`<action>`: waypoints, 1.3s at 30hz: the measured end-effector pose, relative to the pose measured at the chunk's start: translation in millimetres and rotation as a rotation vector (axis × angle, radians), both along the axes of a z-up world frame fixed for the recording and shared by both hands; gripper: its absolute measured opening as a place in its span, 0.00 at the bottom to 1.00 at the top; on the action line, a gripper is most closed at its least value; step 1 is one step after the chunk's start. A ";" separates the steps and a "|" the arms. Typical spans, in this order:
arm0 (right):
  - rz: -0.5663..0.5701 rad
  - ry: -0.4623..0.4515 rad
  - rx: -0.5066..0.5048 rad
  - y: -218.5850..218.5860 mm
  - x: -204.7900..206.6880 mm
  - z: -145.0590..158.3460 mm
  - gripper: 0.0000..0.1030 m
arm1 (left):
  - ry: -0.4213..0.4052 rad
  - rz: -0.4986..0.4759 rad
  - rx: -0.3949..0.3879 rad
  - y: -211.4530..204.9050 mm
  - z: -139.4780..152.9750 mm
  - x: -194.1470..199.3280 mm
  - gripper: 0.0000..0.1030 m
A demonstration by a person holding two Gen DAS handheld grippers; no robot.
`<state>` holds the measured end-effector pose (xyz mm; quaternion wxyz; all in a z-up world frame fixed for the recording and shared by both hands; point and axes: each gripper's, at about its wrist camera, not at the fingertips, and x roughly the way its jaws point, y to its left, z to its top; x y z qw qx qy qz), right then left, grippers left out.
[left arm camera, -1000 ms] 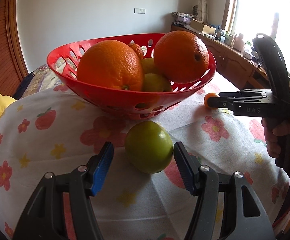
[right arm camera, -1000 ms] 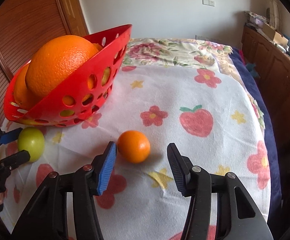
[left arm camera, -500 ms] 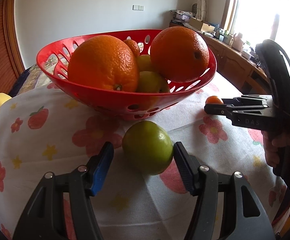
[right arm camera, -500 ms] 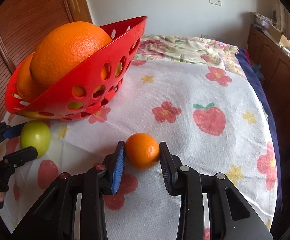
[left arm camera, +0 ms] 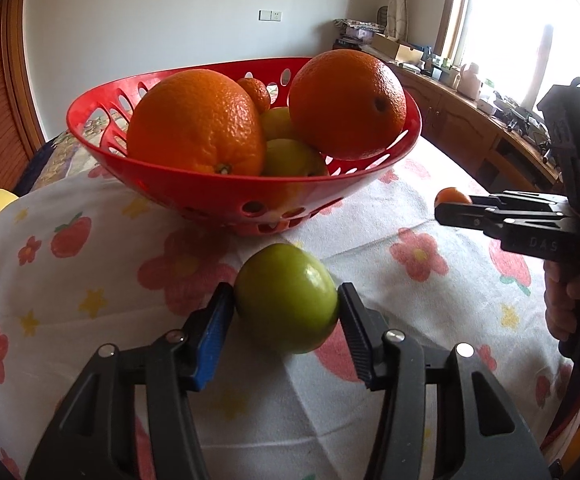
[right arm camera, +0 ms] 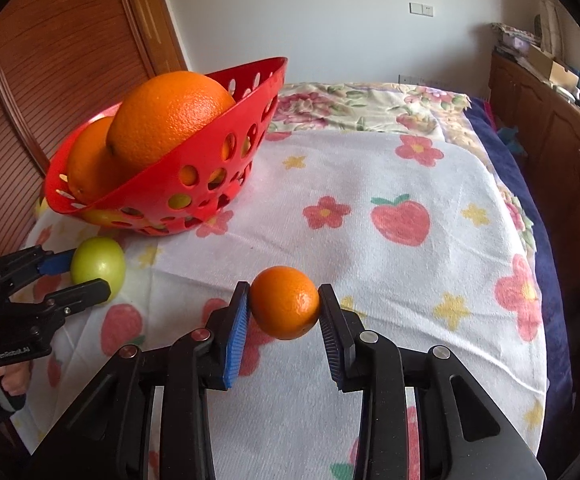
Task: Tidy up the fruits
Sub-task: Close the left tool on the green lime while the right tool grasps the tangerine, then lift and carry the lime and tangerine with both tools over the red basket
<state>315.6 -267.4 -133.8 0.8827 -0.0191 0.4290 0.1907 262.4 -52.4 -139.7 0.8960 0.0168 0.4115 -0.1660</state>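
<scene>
A green round fruit [left arm camera: 290, 296] lies on the flowered cloth just in front of the red basket [left arm camera: 210, 196]. My left gripper [left arm camera: 286, 310] has its jaws closing on it, and both pads touch its sides. In the right wrist view a small orange [right arm camera: 284, 300] sits between the pads of my right gripper [right arm camera: 284, 308], which is shut on it and holds it slightly above the cloth. The basket holds two big oranges [left arm camera: 196, 122], a small one and some green fruits.
The cloth-covered table [right arm camera: 369, 184] stretches back and right of the basket. Wooden cabinets [left arm camera: 469, 128] line the right wall under a window. A wooden door [right arm camera: 50, 60] stands behind the basket. A hand [left arm camera: 565, 296] grips the right tool.
The left jaws narrowed from wide apart onto the green fruit. The right jaws shut on the small orange and raised it a little off the cloth.
</scene>
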 end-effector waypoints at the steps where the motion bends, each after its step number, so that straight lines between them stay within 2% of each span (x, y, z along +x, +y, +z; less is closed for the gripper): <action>1: 0.000 -0.002 0.002 0.2 -1.3 1.2 0.32 | 0.001 0.000 0.001 0.6 0.1 -1.1 0.50; 11: 0.006 -0.013 0.025 -1.9 -12.8 7.1 0.32 | -0.019 0.006 -0.018 13.4 14.4 -20.0 0.50; 24: 0.039 -0.119 0.053 7.2 -23.7 62.1 0.32 | -0.126 -0.014 -0.053 26.6 70.9 -45.9 0.50; 32: 0.104 -0.173 0.052 31.4 -9.4 89.6 0.32 | -0.177 -0.003 -0.046 41.2 91.3 -30.8 0.50; 39: 0.166 -0.184 0.041 63.7 20.6 93.2 0.33 | -0.197 0.021 -0.043 56.1 97.3 -2.3 0.50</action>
